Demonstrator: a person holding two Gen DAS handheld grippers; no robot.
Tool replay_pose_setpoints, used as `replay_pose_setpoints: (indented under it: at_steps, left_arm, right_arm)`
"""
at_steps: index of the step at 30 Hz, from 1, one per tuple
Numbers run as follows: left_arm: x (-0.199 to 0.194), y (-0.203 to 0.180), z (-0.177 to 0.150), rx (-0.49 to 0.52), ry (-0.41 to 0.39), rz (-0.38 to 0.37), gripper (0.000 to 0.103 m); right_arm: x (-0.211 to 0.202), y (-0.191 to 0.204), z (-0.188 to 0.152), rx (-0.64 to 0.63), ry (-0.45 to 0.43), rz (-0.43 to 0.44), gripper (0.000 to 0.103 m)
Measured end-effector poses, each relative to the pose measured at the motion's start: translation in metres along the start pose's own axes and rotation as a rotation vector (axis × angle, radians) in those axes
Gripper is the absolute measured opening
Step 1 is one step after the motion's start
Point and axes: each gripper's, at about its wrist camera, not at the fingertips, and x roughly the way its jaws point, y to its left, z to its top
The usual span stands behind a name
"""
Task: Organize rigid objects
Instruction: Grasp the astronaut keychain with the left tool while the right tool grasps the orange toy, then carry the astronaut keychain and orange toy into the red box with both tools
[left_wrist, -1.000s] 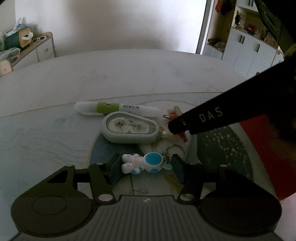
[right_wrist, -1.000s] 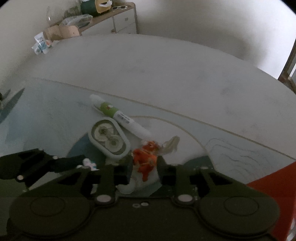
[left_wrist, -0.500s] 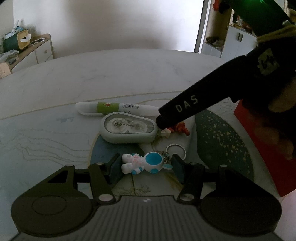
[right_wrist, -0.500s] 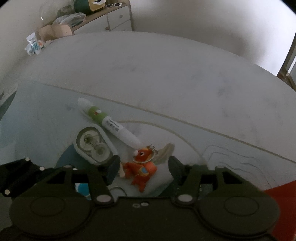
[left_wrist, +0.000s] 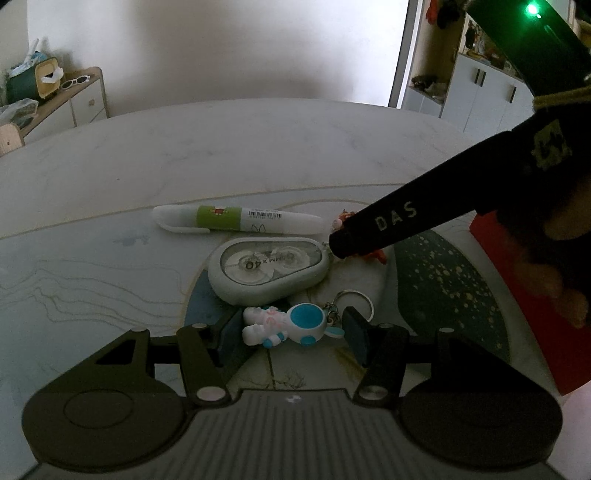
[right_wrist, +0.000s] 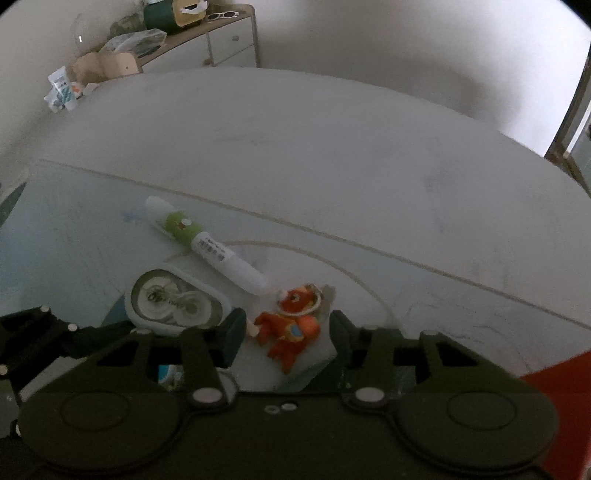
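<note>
**A:** So what's my left gripper on?

**B:** From my seat it's part-open around the astronaut keychain. That one lies on its side, long axis straight across from one finger to the other, blue helmet toward the right finger, key ring past that. Neither finger presses on it as far as I can see, small gaps both sides.

**A:** And the right one?

**B:** The right gripper has its jaws closing, and the orange toy figure sits between them, not squeezed. The toy lies slanted, head up and away, legs toward the camera.

**A:** Further out?

**B:** Just past the astronaut, the correction tape dispenser lies flat, long axis left-right, narrow tip right, near the right gripper's finger. Behind it the white and green pen runs parallel, cap end left. No containers in view on the table.

**A:** Room to move?

**B:** Plenty. Everything's bunched on the printed mat, with bare tabletop beyond it up to the far curved edge. A red patch borders the right side.
</note>
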Motion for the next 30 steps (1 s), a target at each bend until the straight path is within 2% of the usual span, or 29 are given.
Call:
replay_pose_setpoints:
  at_steps: [4, 7, 14, 25, 30]
  left_arm:
    - [0.0, 0.0, 0.001, 0.003, -0.001, 0.003, 0.059]
    - [0.0, 0.002, 0.002, 0.002, -0.001, -0.003, 0.059]
    - [-0.001, 0.002, 0.002, 0.001, -0.001, -0.004, 0.059]
    - [-0.006, 0.005, 0.003, -0.026, 0.013, -0.014, 0.059]
    - [-0.02, 0.006, 0.006, -0.027, 0.004, -0.024, 0.059]
  right_arm:
    - [0.003, -0.002, 0.003, 0.025, 0.002, 0.022, 0.045]
    - [0.004, -0.004, -0.001, 0.023, 0.006, 0.028, 0.038]
    - [0.001, -0.005, -0.003, 0.035, -0.004, 0.047, 0.035]
    - [-0.037, 0.004, -0.009, 0.097, -0.052, 0.099, 0.034]
    - [-0.073, 0.003, -0.017, 0.111, -0.104, 0.122, 0.034]
